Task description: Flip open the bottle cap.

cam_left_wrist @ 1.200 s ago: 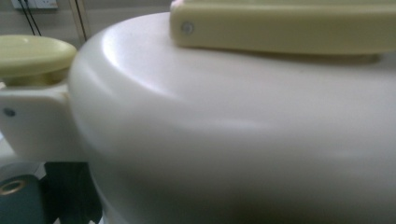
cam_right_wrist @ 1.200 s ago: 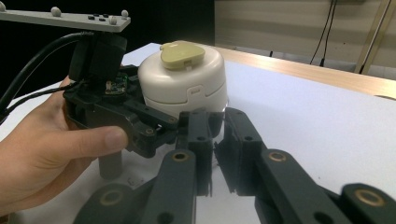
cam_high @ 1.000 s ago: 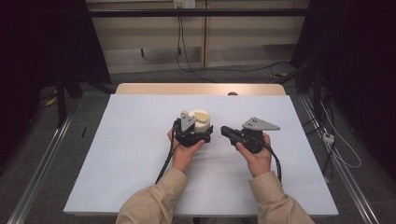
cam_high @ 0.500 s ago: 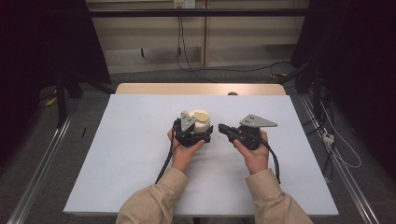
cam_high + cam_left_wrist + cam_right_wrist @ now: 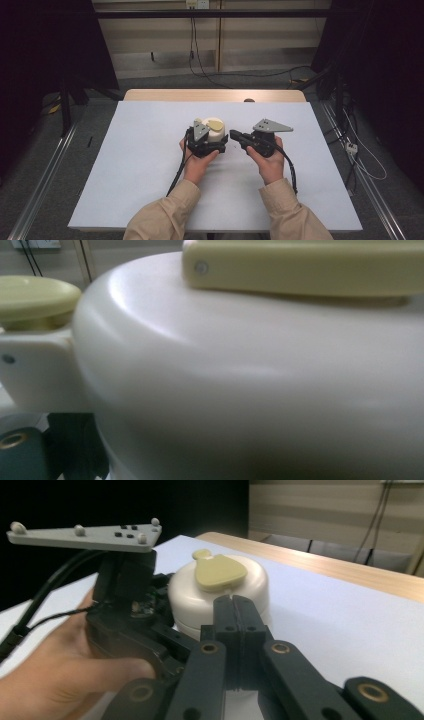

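A round cream-white container [image 5: 216, 132] with a pale yellow-green lid tab [image 5: 219, 573] stands at the middle of the white table [image 5: 125, 165]. My left gripper [image 5: 212, 142] is shut on the container's lower part. Very close in the left gripper view, the container wall [image 5: 250, 380] shows with the tab [image 5: 300, 267] on top and a round knob [image 5: 35, 295] at its left. My right gripper [image 5: 233, 134] points left at the container; its jaws are pressed together with nothing between them. Its tips [image 5: 235, 605] sit just in front of the container [image 5: 190, 605].
A bare wooden strip [image 5: 215, 95] runs along the table's far edge, with a small dark object [image 5: 248, 100] on it. Metal rails and cables lie on the floor on both sides. Bare white surface spreads left and right of the hands.
My right gripper has crept a little to the left, closer to the container. The left gripper and the container have stayed in place.
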Demonstrator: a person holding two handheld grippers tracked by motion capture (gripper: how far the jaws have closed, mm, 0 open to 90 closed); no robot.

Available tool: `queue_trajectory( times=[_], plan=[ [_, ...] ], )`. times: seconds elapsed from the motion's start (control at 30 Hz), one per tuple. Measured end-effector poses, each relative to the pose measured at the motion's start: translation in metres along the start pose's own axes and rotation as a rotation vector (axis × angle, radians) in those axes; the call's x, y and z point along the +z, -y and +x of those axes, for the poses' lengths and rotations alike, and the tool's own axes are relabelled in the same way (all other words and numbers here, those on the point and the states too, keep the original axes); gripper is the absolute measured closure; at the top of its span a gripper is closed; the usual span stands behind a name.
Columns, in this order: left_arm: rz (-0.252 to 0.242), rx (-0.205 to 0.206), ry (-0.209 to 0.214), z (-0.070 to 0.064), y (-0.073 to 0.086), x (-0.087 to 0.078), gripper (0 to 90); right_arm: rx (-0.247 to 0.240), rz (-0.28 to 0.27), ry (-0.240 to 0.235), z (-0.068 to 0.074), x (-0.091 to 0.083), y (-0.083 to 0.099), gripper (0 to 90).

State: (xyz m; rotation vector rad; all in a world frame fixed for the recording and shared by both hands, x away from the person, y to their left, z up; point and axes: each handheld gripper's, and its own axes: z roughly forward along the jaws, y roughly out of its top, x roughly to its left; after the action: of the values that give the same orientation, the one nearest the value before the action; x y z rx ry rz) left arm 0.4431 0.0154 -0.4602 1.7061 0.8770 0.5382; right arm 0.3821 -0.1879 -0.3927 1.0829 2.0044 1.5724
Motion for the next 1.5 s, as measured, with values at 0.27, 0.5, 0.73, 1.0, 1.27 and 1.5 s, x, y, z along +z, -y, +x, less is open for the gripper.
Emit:
queue_trajectory(
  times=[0.27, 0.5, 0.73, 1.0, 1.27, 1.5],
  plan=[
    [-0.004, -0.004, 0.001, 0.0, 0.0, 0.0, 5.2, -0.015, 0.011, -0.004, 0.001, 0.007, -0.002, 90.0],
    [-0.002, -0.003, 0.003, 0.0, 0.0, 0.0, 5.2, -0.036, 0.025, 0.0, 0.004, 0.013, -0.005, 90.0],
    [0.001, 0.002, 0.003, 0.0, 0.0, 0.0, 5.2, -0.042, 0.049, 0.01, 0.005, 0.018, -0.004, 90.0],
    [0.003, 0.003, 0.004, 0.0, 0.0, 0.0, 5.2, -0.05, 0.056, 0.021, 0.002, 0.024, -0.004, 90.0],
    [0.004, 0.007, 0.005, 0.0, 0.0, 0.0, 5.2, -0.06, 0.059, 0.022, 0.001, 0.028, -0.004, 90.0],
    [0.002, 0.002, 0.001, 0.0, 0.001, 0.0, 5.2, -0.054, 0.049, 0.022, 0.001, 0.029, -0.007, 90.0]
  ],
)
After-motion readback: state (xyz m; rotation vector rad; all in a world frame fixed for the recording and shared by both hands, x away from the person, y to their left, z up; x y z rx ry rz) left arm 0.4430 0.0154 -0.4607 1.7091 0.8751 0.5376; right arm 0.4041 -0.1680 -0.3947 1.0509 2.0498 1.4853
